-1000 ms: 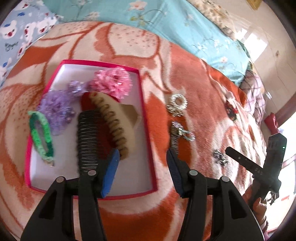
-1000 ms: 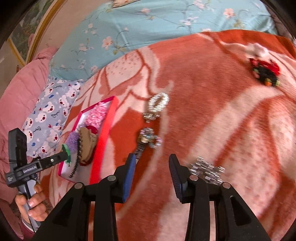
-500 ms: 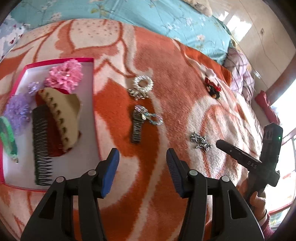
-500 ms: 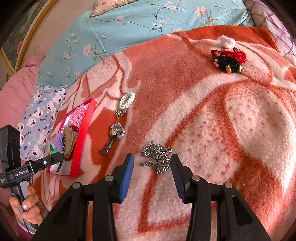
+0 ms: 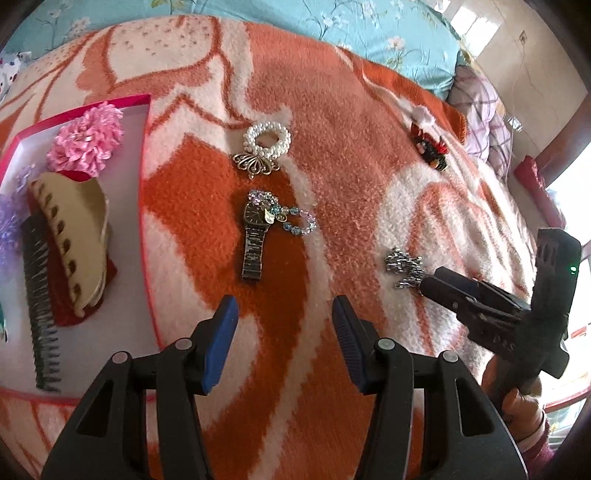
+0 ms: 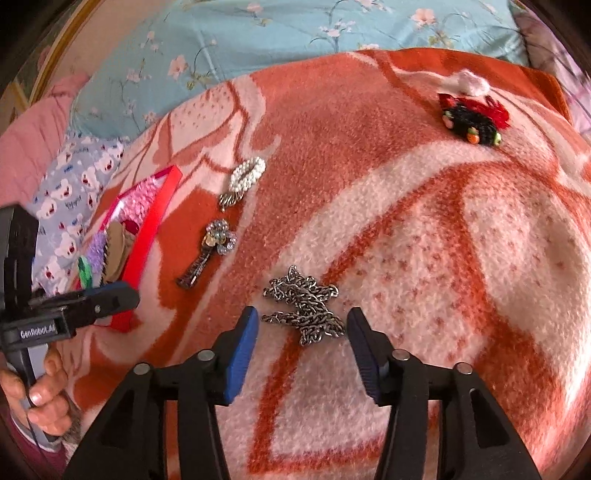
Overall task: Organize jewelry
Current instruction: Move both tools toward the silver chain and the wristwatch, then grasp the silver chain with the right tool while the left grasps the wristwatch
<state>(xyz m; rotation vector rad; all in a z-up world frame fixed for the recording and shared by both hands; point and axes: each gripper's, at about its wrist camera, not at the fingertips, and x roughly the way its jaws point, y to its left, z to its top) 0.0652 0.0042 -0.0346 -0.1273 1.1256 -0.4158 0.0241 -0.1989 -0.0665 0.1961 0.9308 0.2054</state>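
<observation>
A silver chain (image 6: 303, 308) lies bunched on the orange blanket; it also shows in the left wrist view (image 5: 403, 266). My right gripper (image 6: 301, 341) is open, its jaws on either side of the chain's near end, empty. My left gripper (image 5: 282, 332) is open and empty, just short of a dark watch (image 5: 255, 236) tangled with a bead bracelet (image 5: 295, 219). A pearl ring with a metal butterfly (image 5: 264, 147) lies beyond. A pink-rimmed white box (image 5: 125, 229) at left holds a beige claw clip (image 5: 70, 240), a black comb (image 5: 38, 314) and a pink flower (image 5: 86, 140).
A black and red yarn hair tie (image 6: 474, 120) lies far right on the blanket, also in the left wrist view (image 5: 430, 149). Blue floral bedding (image 6: 295, 33) and a bear-print pillow (image 6: 70, 192) border the blanket behind and left.
My left gripper has swung right, from over the box to the watch. My right gripper has moved right and forward, so the chain now lies between its jaws.
</observation>
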